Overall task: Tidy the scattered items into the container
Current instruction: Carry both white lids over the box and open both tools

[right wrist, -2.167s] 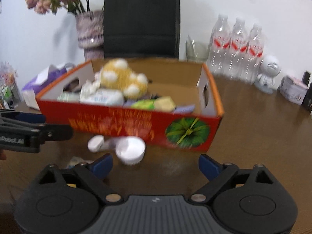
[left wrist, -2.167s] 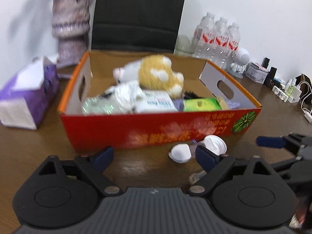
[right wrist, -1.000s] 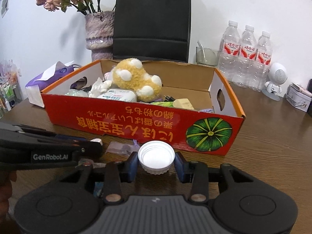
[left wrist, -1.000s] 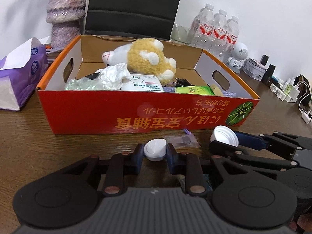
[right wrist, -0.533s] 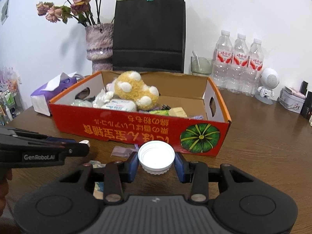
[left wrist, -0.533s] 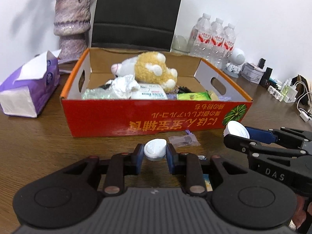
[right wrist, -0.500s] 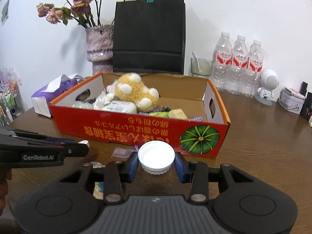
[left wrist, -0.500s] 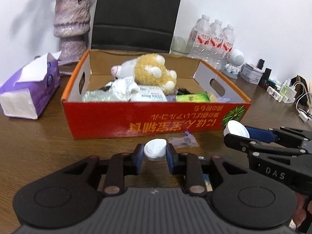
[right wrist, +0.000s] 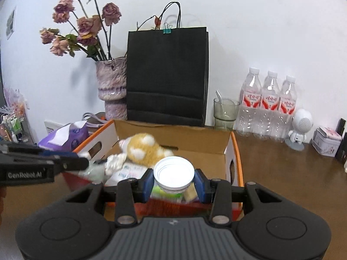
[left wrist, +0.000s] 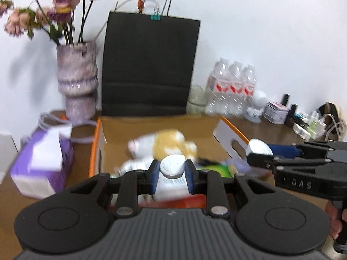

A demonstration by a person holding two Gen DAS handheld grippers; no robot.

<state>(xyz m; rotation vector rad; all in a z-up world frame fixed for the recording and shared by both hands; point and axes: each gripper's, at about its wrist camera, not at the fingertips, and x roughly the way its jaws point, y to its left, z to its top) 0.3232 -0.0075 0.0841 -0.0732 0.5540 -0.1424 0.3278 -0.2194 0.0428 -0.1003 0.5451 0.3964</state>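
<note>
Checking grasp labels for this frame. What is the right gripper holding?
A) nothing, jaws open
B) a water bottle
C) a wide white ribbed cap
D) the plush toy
C: in the right wrist view the right gripper is shut on the wide white ribbed cap, held above the orange box; the plush toy lies inside the box.

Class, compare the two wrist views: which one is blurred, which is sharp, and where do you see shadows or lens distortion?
Left wrist view: motion-blurred, with the box and water bottles smeared, while the left gripper stays crisp. Right wrist view: mostly sharp; the black bag casts a soft wall shadow; fisheye corners are dark.
</note>
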